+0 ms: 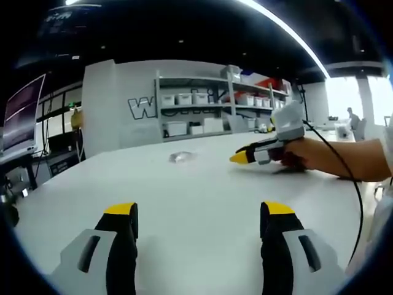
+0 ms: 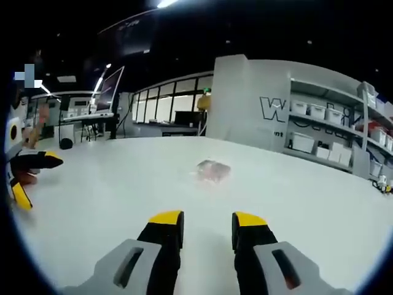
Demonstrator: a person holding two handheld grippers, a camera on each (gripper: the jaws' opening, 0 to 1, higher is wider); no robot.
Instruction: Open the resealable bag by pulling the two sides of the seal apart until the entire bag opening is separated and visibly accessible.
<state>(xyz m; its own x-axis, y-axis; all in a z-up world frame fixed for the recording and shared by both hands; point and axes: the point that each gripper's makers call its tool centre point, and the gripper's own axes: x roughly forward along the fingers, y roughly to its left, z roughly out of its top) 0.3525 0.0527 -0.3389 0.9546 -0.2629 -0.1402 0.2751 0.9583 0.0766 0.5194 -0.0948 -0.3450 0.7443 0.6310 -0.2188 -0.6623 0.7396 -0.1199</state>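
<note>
My left gripper (image 1: 199, 218) and right gripper (image 2: 207, 227) hover with jaws parted, holding nothing. The resealable bag (image 2: 213, 170) lies flat on the white surface (image 2: 123, 190), well ahead of both.

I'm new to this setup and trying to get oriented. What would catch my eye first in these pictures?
The small clear resealable bag lies alone, mid-way across the white table, untouched. In the left gripper view, the right hand-held gripper rests on the table, held in a person's hand. Grey shelves of white bins line the back wall.
</note>
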